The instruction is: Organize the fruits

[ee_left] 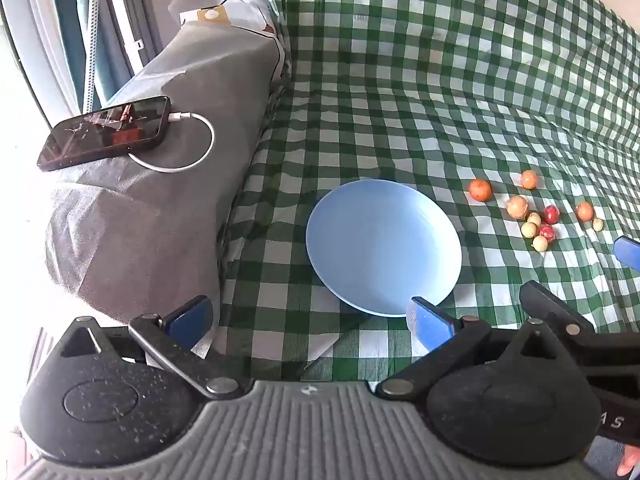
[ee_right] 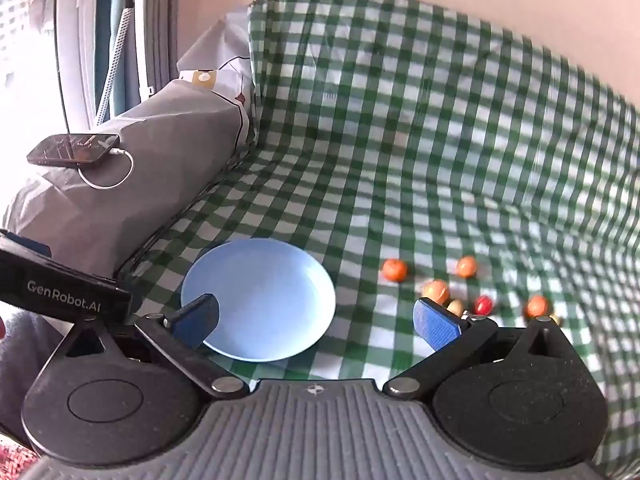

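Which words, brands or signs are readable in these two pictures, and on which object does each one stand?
"GenRobot.AI": white print on the black body of the left gripper, in the right wrist view.
"A S": end of a longer print on the right gripper's body, the rest cut off.
Phone screen: only reflections, nothing readable.
Pillow patch: no readable text.

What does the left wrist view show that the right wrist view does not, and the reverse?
Only the left wrist view shows the three pale fruits and the second red fruit clearly; the right tool's pad hides most of them. Only the right wrist view shows the "GenRobot.AI" label on the other tool. Both share the empty blue plate, orange fruits, phone and checked cloth.
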